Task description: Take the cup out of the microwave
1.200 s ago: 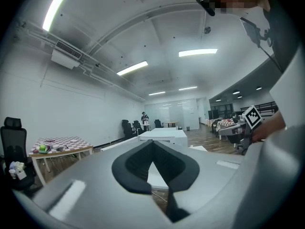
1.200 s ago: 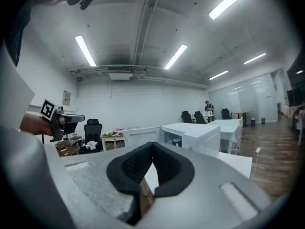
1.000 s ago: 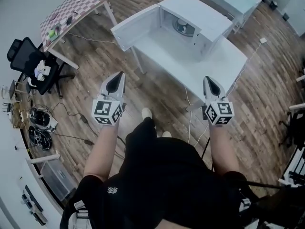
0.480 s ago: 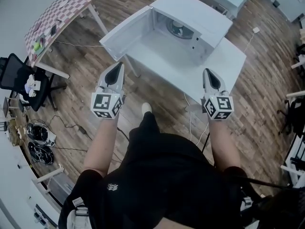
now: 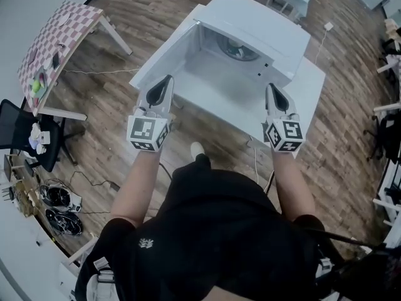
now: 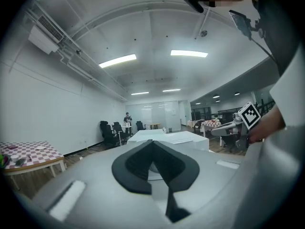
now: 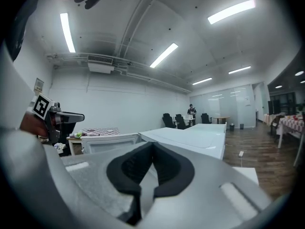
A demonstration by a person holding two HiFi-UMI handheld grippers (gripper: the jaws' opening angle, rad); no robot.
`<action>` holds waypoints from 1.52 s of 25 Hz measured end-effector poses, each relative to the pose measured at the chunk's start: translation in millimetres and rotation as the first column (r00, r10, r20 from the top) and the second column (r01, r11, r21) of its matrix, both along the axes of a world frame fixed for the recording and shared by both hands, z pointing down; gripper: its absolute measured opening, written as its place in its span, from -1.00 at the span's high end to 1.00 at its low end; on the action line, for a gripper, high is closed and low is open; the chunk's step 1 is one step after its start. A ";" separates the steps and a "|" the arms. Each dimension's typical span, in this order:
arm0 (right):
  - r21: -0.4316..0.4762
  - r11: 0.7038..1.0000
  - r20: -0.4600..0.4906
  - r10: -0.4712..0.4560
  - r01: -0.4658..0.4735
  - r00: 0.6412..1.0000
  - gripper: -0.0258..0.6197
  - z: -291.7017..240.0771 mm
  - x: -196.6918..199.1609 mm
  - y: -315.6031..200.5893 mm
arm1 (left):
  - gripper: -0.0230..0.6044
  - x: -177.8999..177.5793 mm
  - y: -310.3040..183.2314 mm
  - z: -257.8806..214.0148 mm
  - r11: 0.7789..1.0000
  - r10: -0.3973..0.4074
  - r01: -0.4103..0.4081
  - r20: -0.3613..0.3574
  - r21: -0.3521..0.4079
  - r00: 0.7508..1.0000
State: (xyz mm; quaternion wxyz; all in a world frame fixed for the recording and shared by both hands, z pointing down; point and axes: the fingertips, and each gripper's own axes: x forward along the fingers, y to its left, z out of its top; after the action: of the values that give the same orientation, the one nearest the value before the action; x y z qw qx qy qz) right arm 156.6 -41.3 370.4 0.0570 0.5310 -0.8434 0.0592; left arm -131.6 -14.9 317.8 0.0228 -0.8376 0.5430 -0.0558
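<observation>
The room is a wide office space with a wood-plank floor (image 5: 125,137). A checked table (image 5: 56,36) stands at ten o'clock from the person and an office chair (image 5: 25,137) at nine. Straight ahead at twelve o'clock is a white desk (image 5: 310,86) carrying the white microwave (image 5: 263,17). Its door (image 5: 160,68) is swung wide open toward ten o'clock and the cavity faces the person.

Deep in the cavity is a round greyish shape that I take to be the cup (image 5: 237,46) on the turntable. It is too small to show a handle or how it stands.

The left gripper (image 5: 166,81) is clenched with nothing between its jaws, and its tip shows just beside the open door's edge. The right gripper (image 5: 271,89) is likewise clenched and empty, in front of the cavity's right side. Both are held about level and point toward the microwave.

The cup lies at about one o'clock from the left gripper and eleven o'clock from the right. The right gripper looks nearer, with an open path, while the door crowds the left. Whichever goes in must first unclench, and the reach runs straight into the cavity.
</observation>
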 end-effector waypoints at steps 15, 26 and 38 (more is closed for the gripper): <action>-0.028 0.994 -0.061 0.104 -0.106 0.993 0.92 33.1 -58.2 -79.0 | 0.93 -7.9 -97.2 37.2 0.984 0.175 -0.175 -0.004 -0.010 0.985; -0.065 0.989 -0.109 0.127 -0.134 0.986 0.92 87.7 -66.0 -138.8 | 0.92 25.5 -145.3 79.3 0.971 0.238 -0.238 0.002 -0.026 0.971; -0.120 0.991 -0.125 0.051 -0.066 0.991 0.07 165.0 -85.7 -213.5 | 0.92 45.9 -213.2 135.0 0.970 0.238 -0.238 -0.015 -0.054 0.971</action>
State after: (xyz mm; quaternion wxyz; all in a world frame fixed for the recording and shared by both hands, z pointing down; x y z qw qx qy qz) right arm 70.9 -254.8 535.5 0.1394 0.5534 -0.8172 0.0804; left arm -85.7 -228.1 452.8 0.0039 -0.8971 0.4370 -0.0642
